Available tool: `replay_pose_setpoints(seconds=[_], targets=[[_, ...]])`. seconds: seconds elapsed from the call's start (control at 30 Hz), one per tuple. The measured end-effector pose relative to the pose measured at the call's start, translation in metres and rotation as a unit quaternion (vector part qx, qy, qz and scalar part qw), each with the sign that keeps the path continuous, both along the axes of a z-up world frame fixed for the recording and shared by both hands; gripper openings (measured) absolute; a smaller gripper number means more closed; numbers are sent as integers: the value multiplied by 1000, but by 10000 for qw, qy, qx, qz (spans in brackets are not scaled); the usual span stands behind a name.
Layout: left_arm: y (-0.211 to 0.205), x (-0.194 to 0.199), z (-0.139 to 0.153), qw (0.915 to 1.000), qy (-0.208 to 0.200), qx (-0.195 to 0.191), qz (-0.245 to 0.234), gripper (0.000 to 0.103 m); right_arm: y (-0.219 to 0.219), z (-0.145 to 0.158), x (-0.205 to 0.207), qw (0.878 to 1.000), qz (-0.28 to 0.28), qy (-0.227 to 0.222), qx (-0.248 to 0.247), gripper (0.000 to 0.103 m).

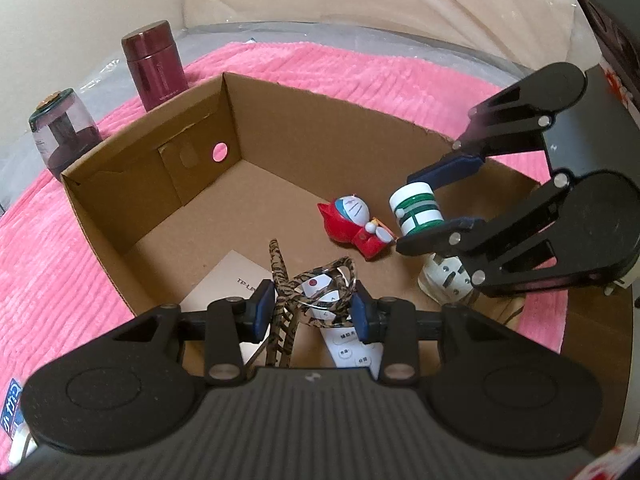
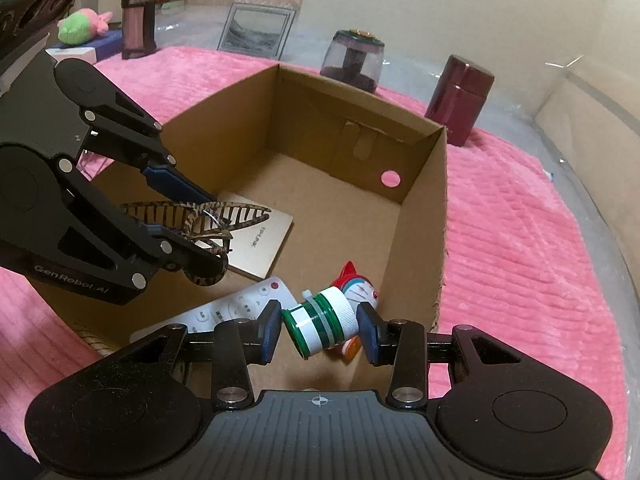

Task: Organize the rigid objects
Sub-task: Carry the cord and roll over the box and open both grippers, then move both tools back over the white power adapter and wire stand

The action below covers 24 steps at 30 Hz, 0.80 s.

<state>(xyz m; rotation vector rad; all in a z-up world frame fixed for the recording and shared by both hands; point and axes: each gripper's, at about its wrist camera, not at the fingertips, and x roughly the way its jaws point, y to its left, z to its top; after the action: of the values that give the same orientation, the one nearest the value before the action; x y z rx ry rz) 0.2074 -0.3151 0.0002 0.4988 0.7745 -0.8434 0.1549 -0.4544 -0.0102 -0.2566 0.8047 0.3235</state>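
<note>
Both grippers are holding objects over the open cardboard box (image 2: 424,208).

The left gripper (image 1: 310,306) is gripping a tiger-striped pair of glasses (image 1: 316,288), its jaws narrowed onto the frame, and is hanging above the box floor where a beige TP-Link booklet (image 1: 224,280) and a white remote control (image 1: 352,350) are lying. The right gripper (image 2: 320,330) is clamping a white-and-green striped bottle (image 2: 322,322) between its blue pads (image 2: 270,330), jaws closed partway against its two ends, the bottle tilting just above a red-and-blue Doraemon figure (image 1: 356,220) lying on its side near the box's right wall. A white plug adapter (image 1: 444,280) is sitting under the right gripper in the left wrist view. The box is resting on a pink ribbed blanket (image 2: 520,240); beyond it a maroon canister (image 1: 154,64) and a dark-lidded clear jar (image 1: 62,130) are standing side by side.
</note>
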Motion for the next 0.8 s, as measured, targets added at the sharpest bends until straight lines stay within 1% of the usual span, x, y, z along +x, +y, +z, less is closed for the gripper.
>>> replay_pose_setpoints(seconds=[0.13, 0.3, 0.63, 0.8], targets=[[-1, 0, -3, 10000, -8, 59, 7, 34, -1, -2, 1, 10000, 3, 50, 11, 38], [-1, 1, 0, 10000, -59, 55, 36, 34, -1, -2, 3, 10000, -10, 60, 9, 38], [14, -2, 27, 9982, -207, -466, 305, 34, 1, -3, 4, 9998, -34, 172, 27, 38], [20, -3, 32, 9972, -212, -586, 412, 34, -1, -4, 3, 9996, -120, 203, 124, 38]])
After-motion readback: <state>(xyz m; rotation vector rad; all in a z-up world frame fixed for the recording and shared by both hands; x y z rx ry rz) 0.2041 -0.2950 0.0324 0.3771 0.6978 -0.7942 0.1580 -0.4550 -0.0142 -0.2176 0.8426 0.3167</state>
